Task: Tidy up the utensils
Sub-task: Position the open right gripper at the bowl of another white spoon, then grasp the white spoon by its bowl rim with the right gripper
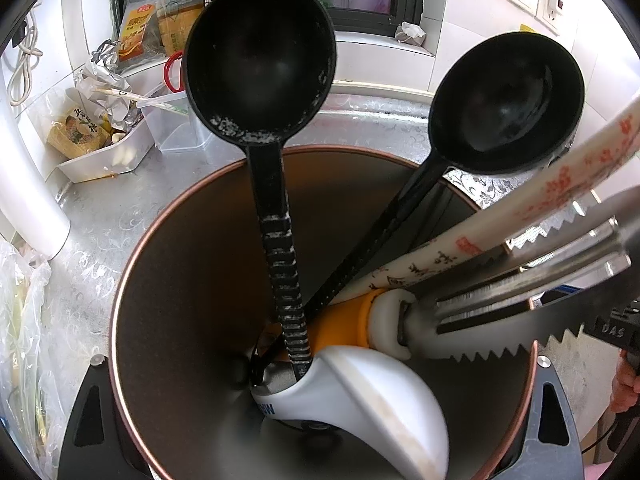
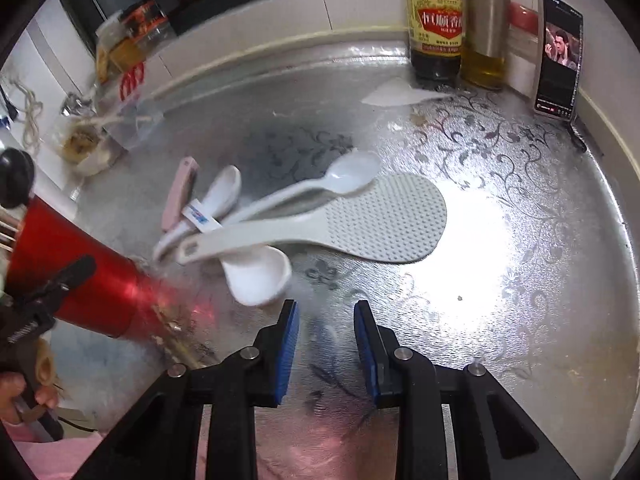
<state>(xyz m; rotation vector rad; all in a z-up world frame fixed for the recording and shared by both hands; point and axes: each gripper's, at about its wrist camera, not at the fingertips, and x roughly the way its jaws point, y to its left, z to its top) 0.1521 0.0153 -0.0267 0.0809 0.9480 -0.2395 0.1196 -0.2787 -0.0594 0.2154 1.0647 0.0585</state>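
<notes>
The left gripper (image 1: 316, 420) clasps the red utensil cup (image 1: 168, 320), which holds two black ladles (image 1: 260, 64), while the right gripper (image 2: 326, 344), jaws apart and empty, hovers over the countertop (image 2: 500, 240) with the white rice paddle (image 2: 360, 220) and white spoons (image 2: 340, 176) just ahead.

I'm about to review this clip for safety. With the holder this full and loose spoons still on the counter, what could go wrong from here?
1. A serrated knife stands blade-up in the holder; adding utensils risks snagging it.
2. The spoons and rice paddle lie crossed, so the right hand-held gripper, open above the counter, may drag several.
3. The holder looks tilted in the left hand-held gripper; the ladles could tip out.
</notes>
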